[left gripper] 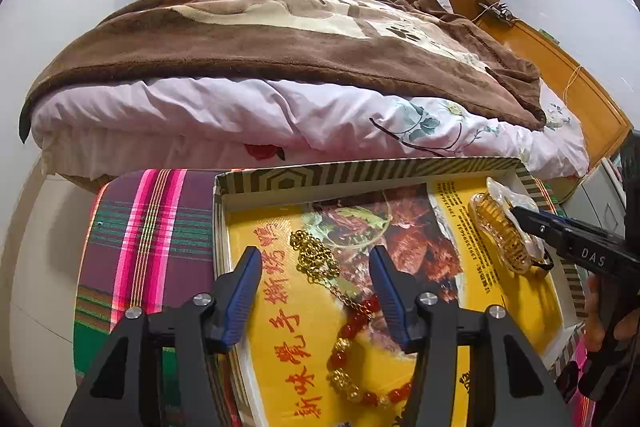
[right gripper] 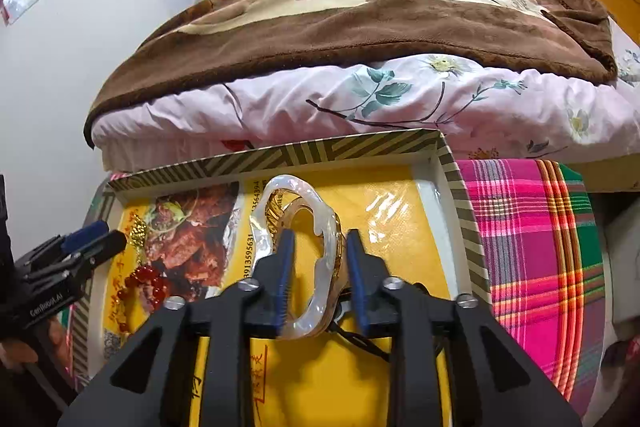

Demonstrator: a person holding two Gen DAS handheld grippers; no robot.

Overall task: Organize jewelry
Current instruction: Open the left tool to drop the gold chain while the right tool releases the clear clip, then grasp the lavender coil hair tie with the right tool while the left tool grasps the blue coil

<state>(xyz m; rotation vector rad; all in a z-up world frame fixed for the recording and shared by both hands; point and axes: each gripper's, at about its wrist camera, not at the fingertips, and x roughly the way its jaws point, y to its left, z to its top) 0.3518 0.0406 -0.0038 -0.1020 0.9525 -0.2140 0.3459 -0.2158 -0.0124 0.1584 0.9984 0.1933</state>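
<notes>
While both grippers stand parted inside the patterned box [left gripper: 360,171], left gripper [left gripper: 316,279] straddles the gold chain [left gripper: 316,259]; right gripper [right gripper: 320,263] brackets the pearly bangle [right gripper: 316,247], unclamped; withdraw upward, snagging nothing.

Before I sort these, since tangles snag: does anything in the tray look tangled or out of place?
Yes. The gold chain lies bunched in a heap, its tail running into the red bead bracelet; whether they are hooked together is unclear.

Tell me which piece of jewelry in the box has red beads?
The beaded bracelet, lying in the box below the left gripper. It alternates red and gold beads; the gold chain and gold bangle show no red.
</notes>
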